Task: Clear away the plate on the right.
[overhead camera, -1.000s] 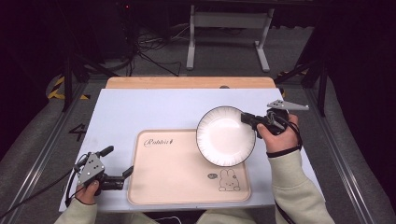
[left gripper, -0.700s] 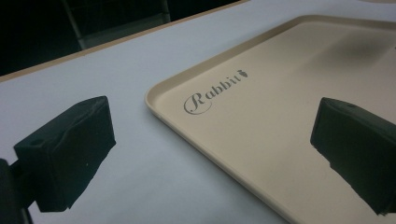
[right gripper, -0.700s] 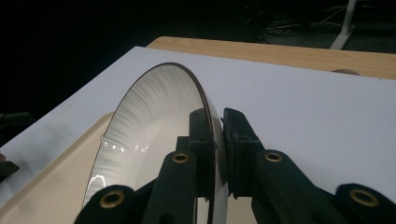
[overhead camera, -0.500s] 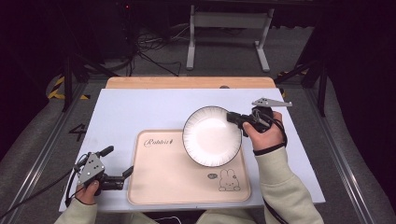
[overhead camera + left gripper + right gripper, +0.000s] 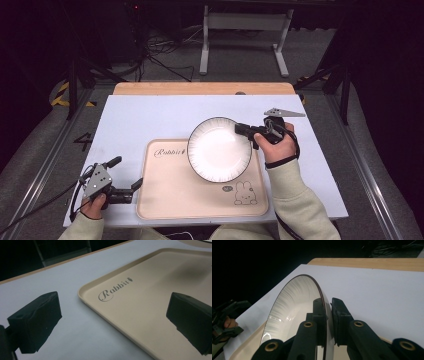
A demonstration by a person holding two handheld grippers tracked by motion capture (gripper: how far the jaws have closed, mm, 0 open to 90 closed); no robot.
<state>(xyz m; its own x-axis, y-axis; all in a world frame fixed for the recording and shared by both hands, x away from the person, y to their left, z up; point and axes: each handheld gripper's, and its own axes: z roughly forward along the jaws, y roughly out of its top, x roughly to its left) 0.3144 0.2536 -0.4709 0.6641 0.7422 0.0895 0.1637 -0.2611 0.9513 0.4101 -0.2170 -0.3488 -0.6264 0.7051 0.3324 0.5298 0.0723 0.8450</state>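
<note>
High view: right gripper (image 5: 246, 131) has its jaws pinching the right-hand rim of the white plate (image 5: 219, 149). An edge grip makes sense, since a shallow plate offers nothing else to clamp. The plate hangs over the tray (image 5: 197, 190), covering its upper right part and overlapping the far edge. Can't tell from here whether it's touching the tray or just above it. The tray sits on the white surface (image 5: 150, 115) near the person's side, "Rabbit" script at its left, bunny print at lower right, so it reads like the intended landing spot. Left gripper (image 5: 127, 190) is parked low at the tray's left edge, jaws spread, holding nothing. Likely positioned to steady the tray, but that's a guess.

Left gripper view: both jaws wide apart, nothing between them. One sits over the bare surface, the other over the tray (image 5: 155, 302), so they straddle the tray's rim without touching it as far as I can see. A sliver of the plate (image 5: 197, 241) shows at the top right corner.

Right gripper view: jaws pressed onto the plate rim (image 5: 323, 305), one inside the bowl, one on the back. The plate (image 5: 292, 312) looks tilted on edge relative to this camera, consistent with a rolled wrist. Tray edge visible below at left (image 5: 244, 345). The left gripper (image 5: 224, 320) sits farther off at the left.
</note>
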